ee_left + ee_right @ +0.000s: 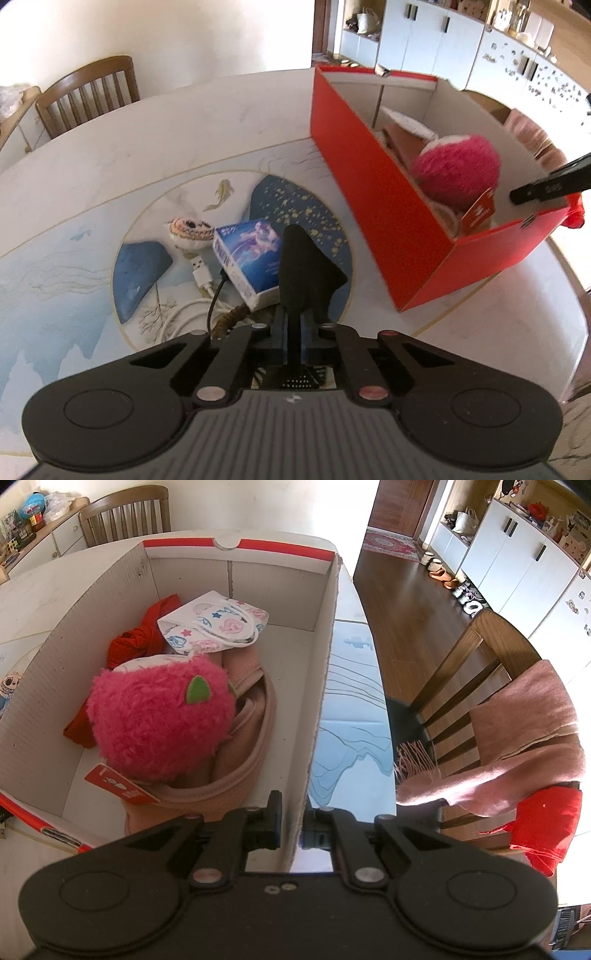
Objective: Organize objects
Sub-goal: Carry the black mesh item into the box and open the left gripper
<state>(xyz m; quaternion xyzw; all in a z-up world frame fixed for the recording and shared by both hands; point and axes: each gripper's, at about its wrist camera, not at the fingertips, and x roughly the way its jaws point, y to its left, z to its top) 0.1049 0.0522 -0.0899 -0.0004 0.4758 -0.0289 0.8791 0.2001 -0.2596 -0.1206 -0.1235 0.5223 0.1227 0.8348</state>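
Observation:
A red cardboard box (373,206) stands on the painted table at the right. In it lie a fuzzy pink plush (159,720), a pink bag (236,771), a small white patterned bag (214,626) and red cloth (136,638). My right gripper (291,823) is shut on the box's right wall (321,701); one of its fingers (546,184) shows over the box in the left wrist view. My left gripper (299,254) is shut and empty above a blue tissue pack (251,258). Next to the pack lie a small round owl pouch (188,232) and a white USB cable (199,280).
A wooden chair (88,92) stands at the table's far side. Another chair (476,686) at the right carries a pink scarf (517,738) and something red (546,827). White cabinets (517,554) line the far wall. A brown object (231,317) lies under my left gripper.

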